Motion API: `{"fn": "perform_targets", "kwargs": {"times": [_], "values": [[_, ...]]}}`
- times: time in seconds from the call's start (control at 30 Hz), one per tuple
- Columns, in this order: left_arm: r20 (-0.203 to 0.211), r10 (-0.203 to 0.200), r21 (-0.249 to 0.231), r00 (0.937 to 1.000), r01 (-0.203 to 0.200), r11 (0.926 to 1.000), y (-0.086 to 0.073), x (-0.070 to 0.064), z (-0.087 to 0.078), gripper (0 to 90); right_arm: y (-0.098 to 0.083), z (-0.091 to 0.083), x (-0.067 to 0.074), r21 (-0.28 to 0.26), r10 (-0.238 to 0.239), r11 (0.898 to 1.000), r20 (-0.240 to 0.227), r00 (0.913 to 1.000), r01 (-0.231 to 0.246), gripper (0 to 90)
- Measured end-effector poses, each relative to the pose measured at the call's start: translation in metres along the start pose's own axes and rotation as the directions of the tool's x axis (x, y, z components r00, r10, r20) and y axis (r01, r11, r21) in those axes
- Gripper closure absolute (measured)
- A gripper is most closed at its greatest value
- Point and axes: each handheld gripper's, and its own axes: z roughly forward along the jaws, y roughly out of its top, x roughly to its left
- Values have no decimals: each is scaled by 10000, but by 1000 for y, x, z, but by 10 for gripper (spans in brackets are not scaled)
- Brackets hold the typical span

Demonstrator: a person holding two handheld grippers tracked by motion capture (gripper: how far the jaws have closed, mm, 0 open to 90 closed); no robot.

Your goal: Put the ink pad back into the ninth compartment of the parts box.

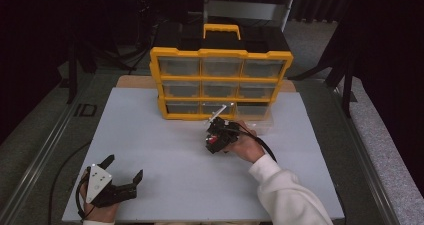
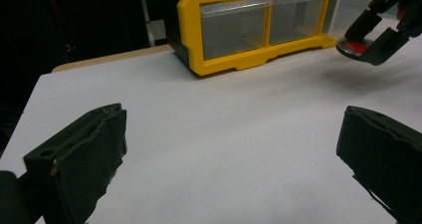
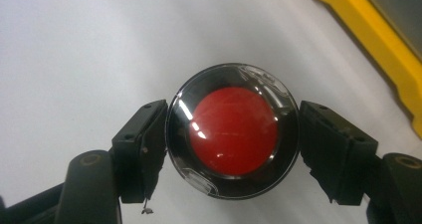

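A round red button with a glossy black rim (image 3: 234, 131) sits clamped between the two black jaws of my right gripper (image 3: 232, 149), above the white tabletop. In the high view the right gripper (image 1: 219, 136) hovers just in front of the yellow drawer cabinet (image 1: 220, 82), with the red button (image 1: 213, 140) showing between its jaws. The left gripper view catches that same button (image 2: 356, 47) at the upper right. My left gripper (image 1: 123, 168) rests at the near left corner of the table, jaws spread wide, nothing between them (image 2: 234, 149).
The yellow cabinet holds several clear drawers; its bottom right drawer (image 1: 254, 112) is pulled out onto the white board (image 1: 165, 150). A black cable trails from the right gripper along the white sleeve (image 1: 285, 190). Dark floor and metal rails border the table.
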Motion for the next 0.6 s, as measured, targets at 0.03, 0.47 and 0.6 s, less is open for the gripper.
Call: {"fn": "perform_targets", "kwargs": {"times": [0.03,0.47,0.6], "values": [[0,9,20,10000,-9,10000,0,0,0,0,1,-3,0,-102,56,9999,23,10000,-56,296],[-4,1,-8,10000,-1,10000,0,0,0,0,10,-20,-6,-382,163,9991,202,9997,-155,296],[-6,-2,-12,10000,2,10000,0,0,0,0,13,-24,-7,-453,120,9989,257,9996,-109,296]]}}
